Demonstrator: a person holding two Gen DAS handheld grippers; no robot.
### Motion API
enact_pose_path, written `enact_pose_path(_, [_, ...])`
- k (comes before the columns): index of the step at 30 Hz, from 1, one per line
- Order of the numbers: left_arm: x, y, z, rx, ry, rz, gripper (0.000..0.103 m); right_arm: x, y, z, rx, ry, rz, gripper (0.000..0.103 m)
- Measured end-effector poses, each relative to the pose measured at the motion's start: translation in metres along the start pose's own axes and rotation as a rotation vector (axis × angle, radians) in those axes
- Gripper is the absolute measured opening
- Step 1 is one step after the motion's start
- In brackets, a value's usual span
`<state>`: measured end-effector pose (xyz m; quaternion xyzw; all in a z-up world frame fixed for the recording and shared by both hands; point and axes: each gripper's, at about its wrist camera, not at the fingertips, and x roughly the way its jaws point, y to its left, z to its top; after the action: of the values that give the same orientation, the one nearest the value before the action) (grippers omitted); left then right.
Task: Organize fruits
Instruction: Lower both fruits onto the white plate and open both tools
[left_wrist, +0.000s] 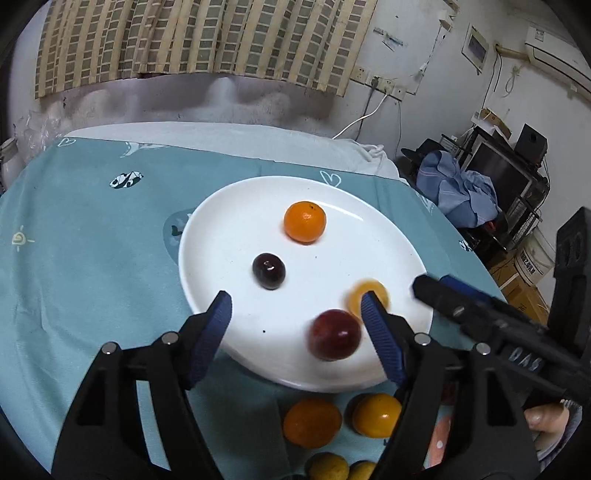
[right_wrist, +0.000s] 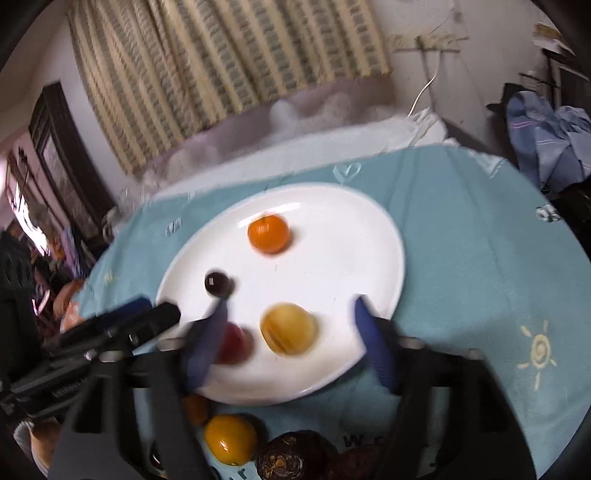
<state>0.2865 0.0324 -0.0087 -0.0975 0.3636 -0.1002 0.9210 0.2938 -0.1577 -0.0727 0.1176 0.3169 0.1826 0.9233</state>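
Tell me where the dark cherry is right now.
The dark cherry lies on the white plate, left of centre in both views, nearer than the orange and farther than the red plum.

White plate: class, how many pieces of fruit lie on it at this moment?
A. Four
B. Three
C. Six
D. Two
A. On the white plate lie an orange mandarin, a small dark fruit, a red fruit and a yellow-orange fruit; the other fruits sit on the cloth off the plate's near edge.
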Motion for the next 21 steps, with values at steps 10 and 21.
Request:
enact_pose_path(10, [-0.055, 0.014, -0.033, 0.012, -0.046, 0.071, 0.083, -0.059, -0.012, -0.026, 0.063, -0.032, 0.014, 0.073])
enact_pose_path(21, [-0.116, 0.005, -0.138, 0.144, 0.010, 0.048, 0.086, -0.096, -0.016, -0.089, 0.024, 0.006, -0.042, 0.073])
